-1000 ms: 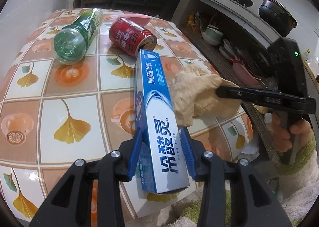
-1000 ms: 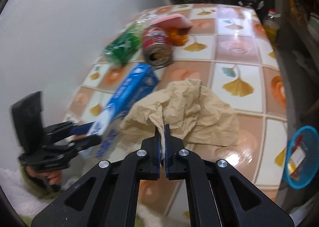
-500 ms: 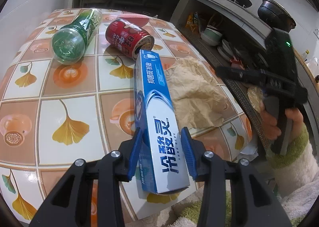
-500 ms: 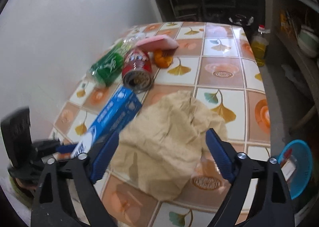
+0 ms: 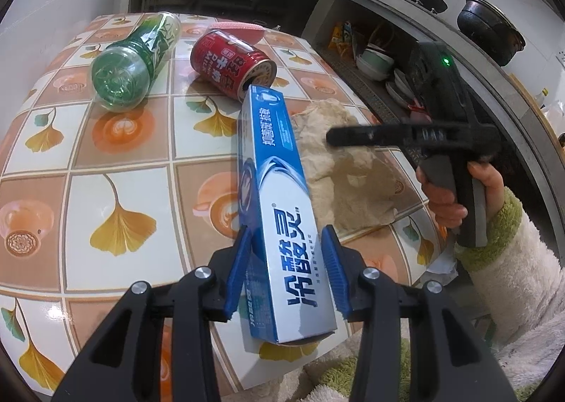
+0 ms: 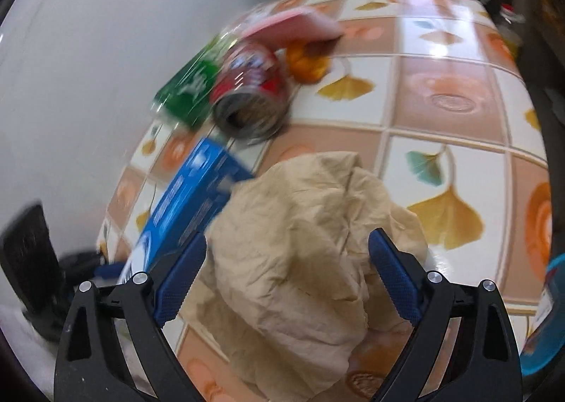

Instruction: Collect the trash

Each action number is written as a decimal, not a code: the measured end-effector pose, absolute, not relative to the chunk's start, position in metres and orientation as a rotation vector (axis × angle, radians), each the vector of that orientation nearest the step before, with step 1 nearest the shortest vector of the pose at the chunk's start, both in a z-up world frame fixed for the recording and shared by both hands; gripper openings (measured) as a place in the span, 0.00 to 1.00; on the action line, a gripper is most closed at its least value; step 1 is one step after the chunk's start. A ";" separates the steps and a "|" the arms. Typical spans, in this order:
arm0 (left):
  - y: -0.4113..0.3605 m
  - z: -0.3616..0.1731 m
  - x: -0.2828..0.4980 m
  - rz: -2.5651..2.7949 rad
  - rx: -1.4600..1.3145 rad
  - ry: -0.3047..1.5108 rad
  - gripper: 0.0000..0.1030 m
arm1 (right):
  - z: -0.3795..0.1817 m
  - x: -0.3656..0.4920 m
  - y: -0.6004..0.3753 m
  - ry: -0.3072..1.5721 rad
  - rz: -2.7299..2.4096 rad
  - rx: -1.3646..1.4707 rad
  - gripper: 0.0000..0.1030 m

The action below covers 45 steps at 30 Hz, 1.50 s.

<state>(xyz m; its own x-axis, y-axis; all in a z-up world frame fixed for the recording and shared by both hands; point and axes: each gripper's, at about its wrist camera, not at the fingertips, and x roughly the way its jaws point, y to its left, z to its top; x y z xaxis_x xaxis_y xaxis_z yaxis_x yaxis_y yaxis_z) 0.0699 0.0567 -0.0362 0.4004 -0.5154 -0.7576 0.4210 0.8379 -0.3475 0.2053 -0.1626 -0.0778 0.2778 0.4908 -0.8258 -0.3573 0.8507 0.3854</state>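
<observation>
My left gripper (image 5: 286,267) is shut on a blue and white toothpaste box (image 5: 279,211), whose far end points at a red can (image 5: 229,64) lying on its side. A green plastic bottle (image 5: 132,63) lies left of the can. A crumpled beige paper (image 6: 310,246) lies on the tiled table (image 5: 116,140). My right gripper (image 6: 286,275) is open, its jaws on either side of the paper, just above it. In the left wrist view the right gripper (image 5: 356,137) hovers over the paper (image 5: 346,169). The box (image 6: 190,207), can (image 6: 250,91) and bottle (image 6: 190,87) show in the right wrist view too.
A pink sponge (image 6: 293,25) and an orange scrap (image 6: 305,61) lie behind the can. A blue basket (image 6: 543,313) sits below the table's right edge. Shelves with bowls (image 5: 374,61) and a counter with pots (image 5: 489,27) run along the right.
My right gripper let go of the crumpled paper, opened wide, and has come down close over it again. The left gripper keeps holding the toothpaste box, barely moved.
</observation>
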 end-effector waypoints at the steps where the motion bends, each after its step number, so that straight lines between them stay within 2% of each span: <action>1: 0.057 -0.036 0.070 -0.594 -0.106 0.997 0.40 | -0.077 0.202 -0.158 1.151 0.575 0.095 0.86; 12: 0.058 -0.041 0.072 -0.602 -0.120 1.009 0.41 | -0.084 0.178 -0.123 1.112 0.632 -0.209 0.88; 14: 0.058 -0.041 0.073 -0.602 -0.124 1.011 0.41 | -0.085 0.176 -0.120 1.096 0.609 -0.249 0.84; 17: 0.058 -0.041 0.074 -0.602 -0.129 1.015 0.42 | -0.086 0.176 -0.118 1.080 0.556 -0.292 0.73; 19: 0.058 -0.041 0.073 -0.603 -0.131 1.019 0.42 | -0.085 0.177 -0.121 1.076 0.520 -0.295 0.59; 23: 0.058 -0.043 0.076 -0.613 -0.152 1.040 0.42 | -0.082 0.182 -0.131 1.077 0.461 -0.246 0.42; 26: 0.057 -0.044 0.078 -0.620 -0.155 1.055 0.43 | -0.080 0.182 -0.138 1.073 0.420 -0.216 0.26; 28: 0.055 -0.044 0.080 -0.617 -0.161 1.063 0.46 | -0.078 0.181 -0.142 1.077 0.397 -0.181 0.12; 34: 0.050 -0.044 0.091 -0.601 -0.166 1.082 0.47 | -0.072 0.170 -0.150 1.057 0.339 -0.120 0.06; 45: 0.040 -0.042 0.106 -0.540 -0.125 1.103 0.42 | -0.053 0.150 -0.161 0.985 0.331 -0.035 0.06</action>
<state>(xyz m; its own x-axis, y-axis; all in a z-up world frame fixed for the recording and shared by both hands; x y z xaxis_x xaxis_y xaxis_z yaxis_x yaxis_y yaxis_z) 0.1061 0.0398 -0.0423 0.3373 -0.4734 -0.8137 0.3524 0.8650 -0.3572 0.1503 -0.1608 -0.0532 0.5073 0.2589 -0.8220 -0.2900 0.9495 0.1201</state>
